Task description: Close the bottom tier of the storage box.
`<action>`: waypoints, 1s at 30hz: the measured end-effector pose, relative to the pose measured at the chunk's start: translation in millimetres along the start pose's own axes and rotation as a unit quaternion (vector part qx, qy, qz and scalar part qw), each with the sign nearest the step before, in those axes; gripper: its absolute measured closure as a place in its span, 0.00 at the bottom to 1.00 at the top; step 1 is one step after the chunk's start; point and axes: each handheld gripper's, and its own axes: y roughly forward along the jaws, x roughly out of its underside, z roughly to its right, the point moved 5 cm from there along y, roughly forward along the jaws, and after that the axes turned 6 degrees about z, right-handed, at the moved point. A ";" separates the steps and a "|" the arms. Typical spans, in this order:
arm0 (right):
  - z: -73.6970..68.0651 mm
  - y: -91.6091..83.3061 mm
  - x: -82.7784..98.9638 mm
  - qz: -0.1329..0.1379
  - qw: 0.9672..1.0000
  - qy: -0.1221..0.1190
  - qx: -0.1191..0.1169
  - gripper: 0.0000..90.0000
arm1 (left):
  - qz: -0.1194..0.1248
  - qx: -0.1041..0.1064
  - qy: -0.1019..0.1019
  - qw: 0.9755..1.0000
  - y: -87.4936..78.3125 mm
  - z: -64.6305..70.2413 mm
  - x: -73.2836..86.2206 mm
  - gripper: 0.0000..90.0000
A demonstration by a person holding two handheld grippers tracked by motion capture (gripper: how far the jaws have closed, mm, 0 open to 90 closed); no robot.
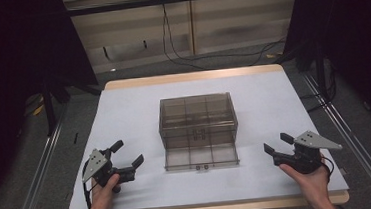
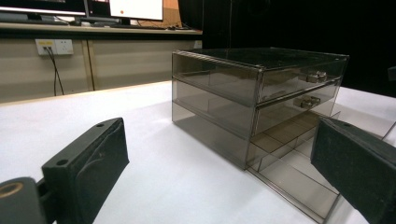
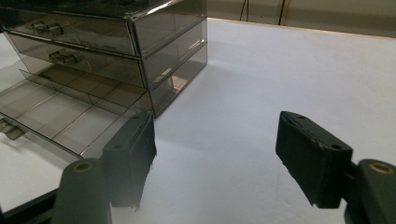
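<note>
A smoky clear drawer cabinet [image 1: 197,114] stands at the middle of the white table [image 1: 123,109]. Its two upper drawers are pushed in. The bottom drawer [image 1: 201,157] is pulled out toward me, and its divided compartments look empty. My left gripper [image 1: 128,153] rests on the table to the left of the drawer, open, with nothing between its jaws. To the drawer's right is my right gripper [image 1: 277,143], also open and empty. The left gripper view looks between wide jaws [image 2: 219,140] at the cabinet [image 2: 252,88]. In the right gripper view the drawer [image 3: 70,112] lies left of the gripper [image 3: 215,130].
The table's wooden edge [image 1: 191,77] runs along the far side, with cables on the floor behind it. Metal rails flank the table left and right. Bare white surface surrounds the cabinet on all sides.
</note>
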 end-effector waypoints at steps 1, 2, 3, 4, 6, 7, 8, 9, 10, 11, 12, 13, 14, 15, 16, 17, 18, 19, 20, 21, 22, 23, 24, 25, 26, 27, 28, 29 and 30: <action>0.2 -0.4 -0.2 0.000 1.000 0.003 -0.001 0.32 | 0.001 -0.002 0.000 1.000 -0.3 0.3 -0.1 0.04; 0.9 -0.8 -0.4 0.000 1.000 0.005 0.000 0.32 | 0.001 -0.005 -0.003 1.000 -0.7 0.6 -0.6 0.04; 1.8 -0.9 -0.7 0.001 1.000 0.007 0.002 0.32 | 0.001 -0.002 -0.001 1.000 -1.5 -0.5 -1.4 0.04; 2.1 -0.8 -0.5 0.001 1.000 0.010 0.000 0.32 | 0.004 -0.003 -0.006 1.000 -1.4 -0.2 -2.7 0.04; 3.2 -0.1 0.9 0.000 1.000 0.026 -0.007 0.32 | -0.001 -0.002 -0.004 1.000 -2.8 0.1 -3.9 0.04; 3.4 0.2 1.8 -0.003 1.000 0.028 -0.009 0.32 | -0.001 -0.002 -0.004 1.000 -2.8 0.1 -3.9 0.05; 3.4 0.2 1.8 -0.003 1.000 0.028 -0.009 0.32 | -0.002 -0.003 -0.006 1.000 -3.0 0.7 -4.7 0.05; 3.6 0.4 2.7 -0.006 1.000 0.023 -0.005 0.31 | -0.005 -0.001 -0.010 1.000 -3.5 1.6 -4.9 0.06; 3.3 0.6 3.2 -0.010 1.000 0.015 -0.001 0.31 | -0.009 0.007 -0.011 1.000 -3.6 2.8 -4.9 0.07; 3.1 0.5 2.8 -0.008 1.000 0.016 -0.002 0.31 | -0.014 0.008 -0.005 1.000 -3.8 3.8 -4.8 0.07; 2.0 0.1 2.4 -0.007 1.000 0.017 -0.003 0.31 | -0.016 0.006 -0.004 1.000 -4.0 4.6 -4.9 0.08; 1.9 -0.1 2.4 -0.007 1.000 0.013 -0.003 0.31 | -0.018 0.014 -0.002 1.000 -3.6 6.3 -5.6 0.08; 1.5 -0.4 2.4 -0.008 1.000 0.014 -0.004 0.31 | -0.020 0.015 0.000 1.000 -3.2 7.6 -6.0 0.09; 1.2 -0.5 2.4 -0.007 1.000 0.014 -0.006 0.31 | -0.022 0.017 0.001 1.000 -2.9 8.8 -6.1 0.10; 1.1 -0.7 2.3 -0.007 1.000 0.014 -0.005 0.31 | -0.025 0.021 0.002 0.999 -2.0 11.5 -6.3 0.10; 1.0 -1.1 2.0 -0.005 1.000 0.014 -0.006 0.31 | -0.033 0.033 0.006 0.999 -2.4 13.1 -5.9 0.11; 0.9 -1.1 2.0 -0.006 1.000 0.014 -0.006 0.31 | -0.035 0.029 0.008 0.999 -2.1 15.0 -6.2 0.12; 0.9 -1.1 2.1 -0.006 1.000 0.014 -0.005 0.30 | -0.043 0.035 0.015 0.998 -2.6 16.3 -6.1 0.13; 1.5 -0.7 2.3 -0.003 1.000 0.019 -0.005 0.29 | -0.042 0.042 0.014 0.998 -2.2 18.0 -6.3 0.14; 2.1 -0.6 2.5 -0.003 1.000 0.028 -0.006 0.27 | -0.047 0.045 0.020 0.998 -2.3 19.6 -6.5 0.15; 3.3 -0.2 3.0 -0.004 0.999 0.035 -0.005 0.26 | -0.048 0.047 0.011 0.998 -1.6 22.2 -6.4 0.16; 3.9 0.1 3.0 -0.003 0.999 0.032 -0.004 0.27 | -0.057 0.052 0.011 0.997 -1.9 24.0 -6.0 0.18; 3.9 0.2 3.6 -0.008 1.000 0.026 -0.003 0.26 | -0.057 0.052 0.011 0.997 -1.9 24.0 -6.0 0.18; 3.4 0.4 3.6 -0.008 1.000 0.023 -0.003 0.26 | -0.067 0.060 0.017 0.996 -1.3 25.8 -5.4 0.21; 2.6 0.5 3.4 -0.008 1.000 0.024 -0.005 0.26 | -0.078 0.066 0.020 0.995 -2.0 26.4 -4.7 0.23; 1.7 0.6 3.2 -0.007 1.000 0.022 -0.006 0.26 | -0.080 0.068 0.014 0.994 -1.5 27.8 -4.9 0.23; 1.7 0.6 3.2 -0.007 1.000 0.022 -0.006 0.26 | -0.080 0.068 0.014 0.994 -1.5 27.8 -4.9 0.24; 0.9 0.5 3.1 -0.008 1.000 0.022 -0.008 0.27 | -0.085 0.077 0.012 0.993 -1.1 30.0 -5.3 0.24; -0.3 1.1 2.9 -0.006 1.000 0.020 -0.010 0.26 | -0.090 0.082 0.017 0.992 -0.6 33.2 -6.4 0.27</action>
